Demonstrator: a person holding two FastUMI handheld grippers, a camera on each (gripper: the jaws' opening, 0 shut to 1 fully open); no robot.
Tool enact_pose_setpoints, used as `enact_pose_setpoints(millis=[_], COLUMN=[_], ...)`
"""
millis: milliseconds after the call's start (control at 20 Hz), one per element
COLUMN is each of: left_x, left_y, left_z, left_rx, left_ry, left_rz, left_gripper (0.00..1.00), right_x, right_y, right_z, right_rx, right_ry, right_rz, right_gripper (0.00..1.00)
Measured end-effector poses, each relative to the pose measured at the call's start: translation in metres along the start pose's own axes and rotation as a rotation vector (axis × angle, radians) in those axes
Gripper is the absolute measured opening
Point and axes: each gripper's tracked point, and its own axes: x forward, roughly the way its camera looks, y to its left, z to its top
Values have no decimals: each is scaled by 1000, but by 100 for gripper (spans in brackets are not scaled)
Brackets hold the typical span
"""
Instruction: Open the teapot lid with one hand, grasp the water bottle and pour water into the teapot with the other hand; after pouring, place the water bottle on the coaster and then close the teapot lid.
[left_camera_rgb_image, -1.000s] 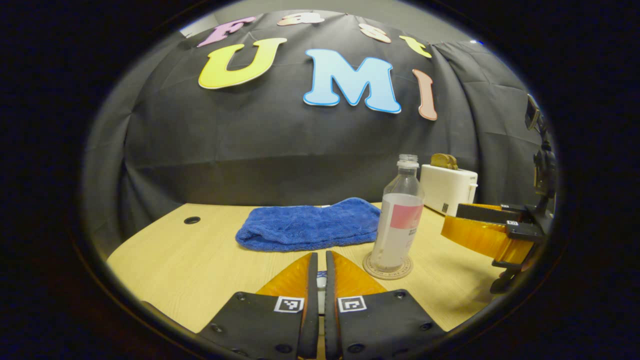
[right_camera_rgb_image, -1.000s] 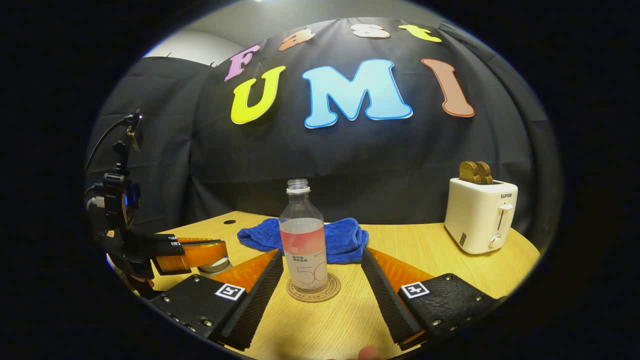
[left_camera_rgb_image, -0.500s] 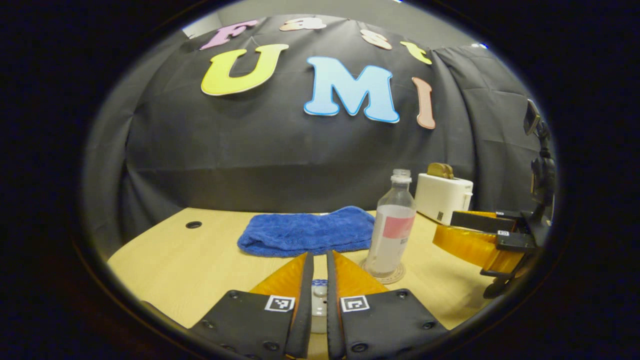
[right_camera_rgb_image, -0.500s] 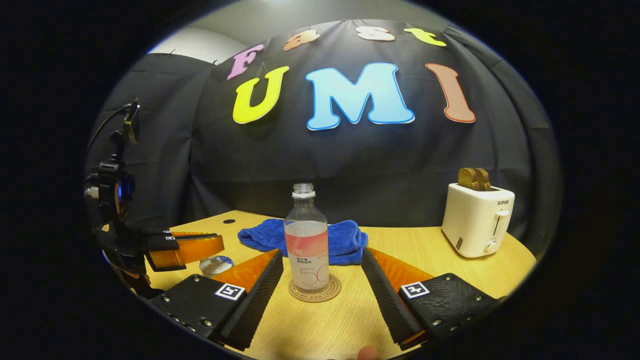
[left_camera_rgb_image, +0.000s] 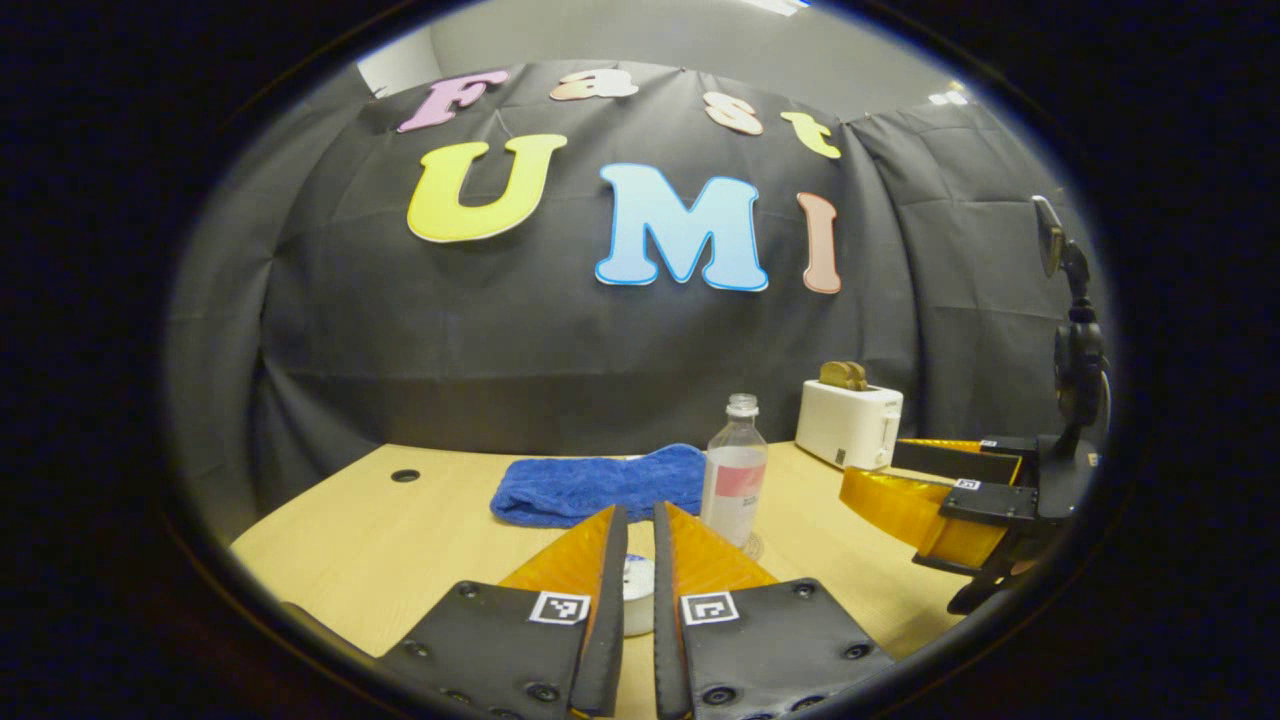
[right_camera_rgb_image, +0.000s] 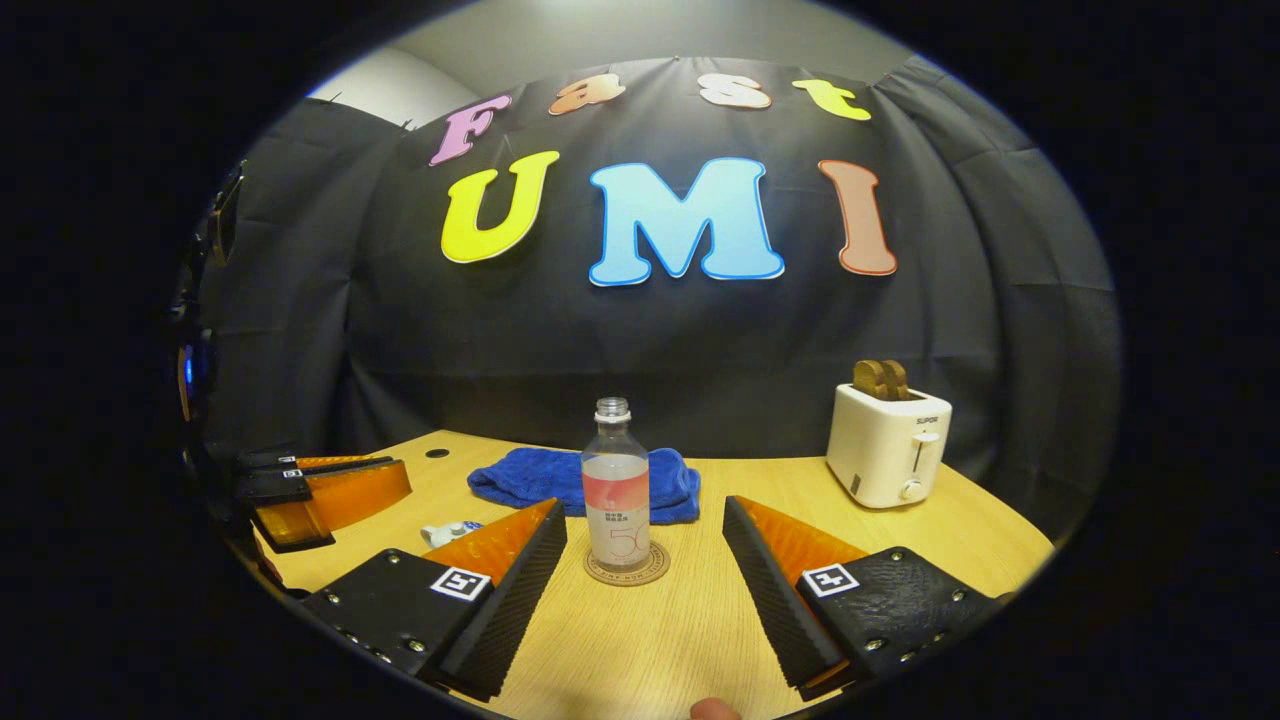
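Observation:
A clear water bottle (right_camera_rgb_image: 617, 500) with a pink label stands capless and upright on a round coaster (right_camera_rgb_image: 627, 566). My right gripper (right_camera_rgb_image: 642, 503) is open, a short way back from the bottle, with a finger on each side of the line to it. A small white teapot (right_camera_rgb_image: 450, 530) with blue marks sits left of the bottle, partly hidden by one finger. My left gripper (left_camera_rgb_image: 640, 510) is shut with nothing between its fingers; the white teapot (left_camera_rgb_image: 637, 592) shows through the narrow slit below them. In the right gripper view the left gripper (right_camera_rgb_image: 405, 478) is apart from the teapot.
A folded blue towel (right_camera_rgb_image: 560, 480) lies behind the bottle. A white toaster (right_camera_rgb_image: 885, 445) with bread in it stands at the back right. The wooden table (right_camera_rgb_image: 680, 640) has a cable hole (left_camera_rgb_image: 405, 475) at the far left. A fingertip (right_camera_rgb_image: 715, 710) shows at the bottom edge.
Both grippers have drawn back and up; the bottle, towel and toaster look smaller. The left gripper has moved away from the teapot. The right gripper stays open, the bottle still on the coaster.

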Motion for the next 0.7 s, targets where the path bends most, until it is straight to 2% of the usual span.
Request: enact_pose_setpoints(millis=[300,700], left_x=[-38,-55], left_y=[-11,-8], left_z=[-14,-7], left_rx=[-16,-37], left_ry=[6,-20], left_rz=[-5,8], left_gripper=[16,16], right_x=[-37,-50], right_y=[8,6], right_z=[-2,-3], right_rx=[-5,10], right_ry=[-32,-49], right_rz=[-45,-73], right_gripper=[98,98])
